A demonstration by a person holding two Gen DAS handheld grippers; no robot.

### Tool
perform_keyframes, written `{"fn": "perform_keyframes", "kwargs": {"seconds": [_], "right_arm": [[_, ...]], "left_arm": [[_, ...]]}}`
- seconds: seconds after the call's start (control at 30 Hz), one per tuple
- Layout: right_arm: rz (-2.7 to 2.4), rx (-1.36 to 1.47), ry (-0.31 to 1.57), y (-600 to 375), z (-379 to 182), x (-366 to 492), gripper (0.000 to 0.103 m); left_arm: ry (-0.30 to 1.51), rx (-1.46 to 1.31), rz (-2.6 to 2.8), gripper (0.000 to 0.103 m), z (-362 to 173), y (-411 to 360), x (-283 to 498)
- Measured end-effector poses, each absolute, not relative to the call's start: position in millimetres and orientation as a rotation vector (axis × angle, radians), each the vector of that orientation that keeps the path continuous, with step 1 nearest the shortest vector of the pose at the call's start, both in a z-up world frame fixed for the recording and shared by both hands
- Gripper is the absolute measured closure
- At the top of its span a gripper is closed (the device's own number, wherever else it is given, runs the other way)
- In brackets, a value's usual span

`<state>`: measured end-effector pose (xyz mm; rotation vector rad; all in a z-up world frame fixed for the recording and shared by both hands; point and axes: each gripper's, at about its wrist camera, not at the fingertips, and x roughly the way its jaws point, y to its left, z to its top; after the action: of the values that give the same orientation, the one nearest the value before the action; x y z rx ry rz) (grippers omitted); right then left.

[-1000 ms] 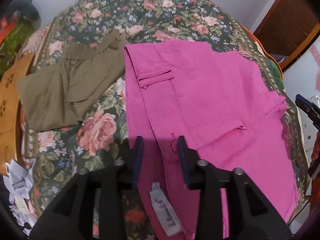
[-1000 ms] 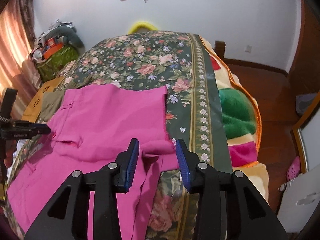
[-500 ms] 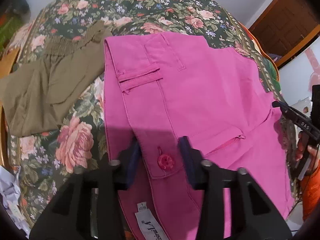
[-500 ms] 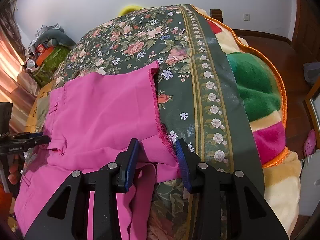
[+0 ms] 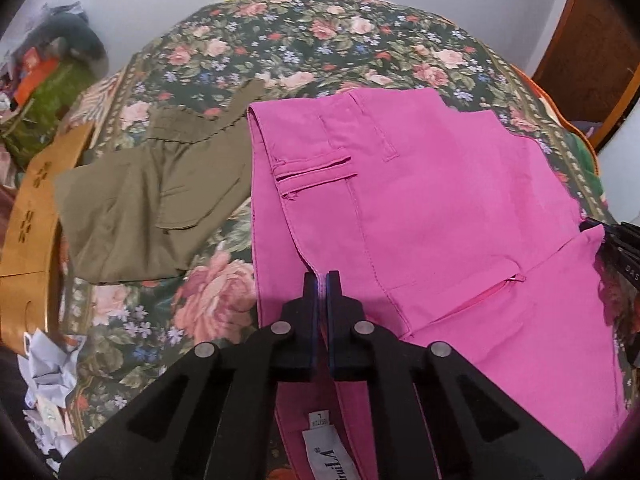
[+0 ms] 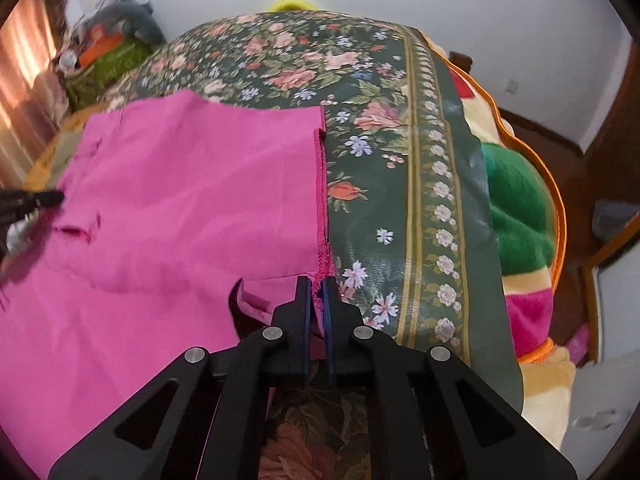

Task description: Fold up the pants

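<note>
- Landmark: the bright pink cotton pants (image 5: 420, 208), lying spread flat on the bed, which is covered by a dark green floral bedspread (image 5: 304, 40) with pink roses
- Far left of the pants, at the bed's edge, a tan cardboard piece (image 5: 28, 208) with cut-out marks, and below it some crumpled white paper (image 5: 48, 380)
- Just left of the pants, an olive-green folded garment (image 5: 152, 200) lies on the bedspread, its right edge touching or nearly touching the pink waistband side
- On the pants themselves, a welt pocket and a belt loop show near the upper left part; a white sewn-in label (image 5: 328, 456) sits at the near edge
- The left gripper (image 5: 322, 280) is at the near left edge of the pants; its jaws are pressed together with a fold of the pink fabric pinched between them
- The right gripper (image 6: 316, 284) is at the near right corner of the pants, at the frayed hem; its jaws are closed down to a thin slit, with the pink hem edge caught between them
- Right of the pants, the bedspread's striped flower border (image 6: 440, 200) runs along the bed
- Farther right, a plush blanket (image 6: 520, 208) in green, cream, pink and orange hangs off the bed's side, with the wooden floor (image 6: 560, 152) beyond it
</note>
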<state>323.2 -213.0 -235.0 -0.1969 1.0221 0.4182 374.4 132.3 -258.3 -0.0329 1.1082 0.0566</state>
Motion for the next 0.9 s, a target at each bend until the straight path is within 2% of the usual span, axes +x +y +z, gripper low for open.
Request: {"fn": "perform_keyframes", "kwargs": {"seconds": [0.43, 0.53, 0.57, 0.6, 0.67, 0.8, 0.9], "right_arm": [[0.401, -0.233, 1.061, -208, -233, 327, 0.099], [0.387, -0.211, 1.044, -212, -221, 326, 0.097], [0.387, -0.201, 1.038, -214, -215, 326, 0.096], [0.387, -0.192, 1.032, -215, -210, 326, 0.093], [0.385, -0.168, 1.001, -219, -195, 327, 0.084], [0.391, -0.128, 0.932, -221, -168, 332, 0.061], [0.390, -0.114, 0.886, -217, -153, 339, 0.051]], "left_arm": [[1.144, -0.039, 0.039, 0.095, -253, 140, 371], [1.146, -0.037, 0.044, 0.087, -244, 147, 366], [1.139, -0.028, 0.046, 0.080, -241, 149, 364], [1.128, -0.014, 0.053, 0.071, -237, 150, 363], [1.098, 0.010, 0.068, 0.061, -226, 153, 360], [1.048, 0.005, 0.074, 0.048, -207, 161, 363], [1.014, -0.012, 0.087, 0.039, -195, 167, 371]]}}
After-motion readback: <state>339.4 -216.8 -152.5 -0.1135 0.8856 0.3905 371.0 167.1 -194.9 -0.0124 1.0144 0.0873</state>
